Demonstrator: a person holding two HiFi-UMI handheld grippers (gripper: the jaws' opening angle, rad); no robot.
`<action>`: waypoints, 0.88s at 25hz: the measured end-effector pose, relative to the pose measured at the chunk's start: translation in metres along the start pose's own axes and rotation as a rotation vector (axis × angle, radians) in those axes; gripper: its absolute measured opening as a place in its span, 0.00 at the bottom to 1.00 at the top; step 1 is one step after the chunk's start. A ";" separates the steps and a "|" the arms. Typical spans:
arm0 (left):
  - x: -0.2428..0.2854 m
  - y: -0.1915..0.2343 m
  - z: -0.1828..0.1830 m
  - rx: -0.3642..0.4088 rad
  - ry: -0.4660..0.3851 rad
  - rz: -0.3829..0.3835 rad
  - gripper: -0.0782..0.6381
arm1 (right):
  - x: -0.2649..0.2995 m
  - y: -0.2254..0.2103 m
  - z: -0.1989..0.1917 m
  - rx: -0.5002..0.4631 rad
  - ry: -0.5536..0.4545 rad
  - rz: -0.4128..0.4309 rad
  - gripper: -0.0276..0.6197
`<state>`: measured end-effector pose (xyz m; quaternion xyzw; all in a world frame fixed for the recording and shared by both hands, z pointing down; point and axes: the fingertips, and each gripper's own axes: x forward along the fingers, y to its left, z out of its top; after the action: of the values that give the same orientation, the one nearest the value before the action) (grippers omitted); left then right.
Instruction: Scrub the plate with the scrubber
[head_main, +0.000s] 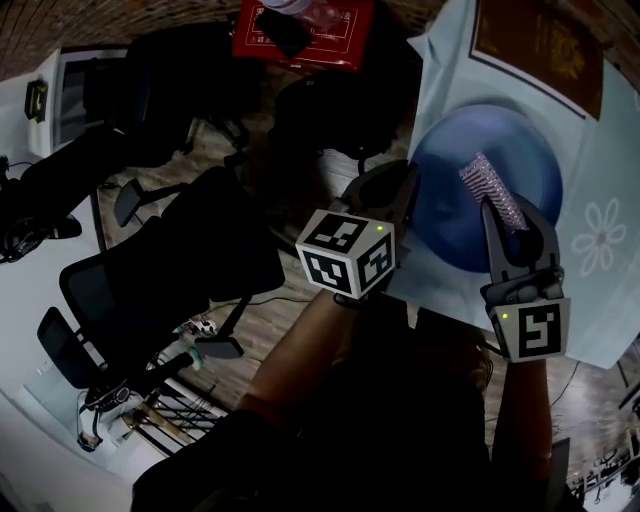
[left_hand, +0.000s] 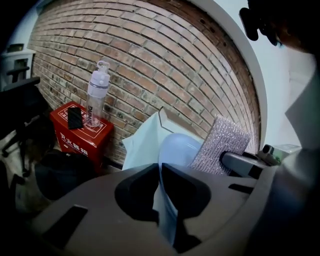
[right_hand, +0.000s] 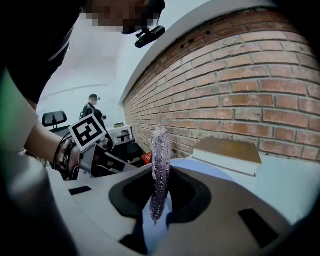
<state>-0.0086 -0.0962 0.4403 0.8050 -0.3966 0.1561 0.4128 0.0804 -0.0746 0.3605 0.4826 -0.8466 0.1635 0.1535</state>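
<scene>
A blue plate (head_main: 470, 160) lies over a table with a pale blue cloth (head_main: 600, 160). My left gripper (head_main: 405, 195) is shut on the plate's left rim; in the left gripper view the rim (left_hand: 167, 200) runs edge-on between the jaws of the left gripper (left_hand: 160, 172). My right gripper (head_main: 512, 215) is shut on a glittery purple scrubber (head_main: 492, 188), which rests over the plate's middle. In the right gripper view the scrubber (right_hand: 160, 165) stands on edge between the jaws of the right gripper (right_hand: 159, 187), with the plate (right_hand: 205, 167) behind it.
A brown book (head_main: 540, 40) lies at the table's far end. A red box (head_main: 305, 30) with a clear bottle (left_hand: 96, 95) on it stands by the brick wall. Black office chairs (head_main: 170, 270) fill the floor to the left.
</scene>
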 end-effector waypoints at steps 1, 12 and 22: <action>0.001 0.000 0.000 0.018 0.003 0.015 0.16 | 0.003 0.003 -0.002 -0.002 0.012 0.011 0.18; 0.005 0.000 0.008 0.054 0.010 0.087 0.16 | 0.041 0.022 -0.005 0.049 0.017 0.099 0.18; 0.006 0.004 0.012 0.089 0.003 0.113 0.16 | 0.062 0.005 -0.008 0.015 0.050 0.019 0.18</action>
<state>-0.0091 -0.1102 0.4388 0.7985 -0.4336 0.1977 0.3678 0.0470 -0.1161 0.3926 0.4714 -0.8459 0.1834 0.1692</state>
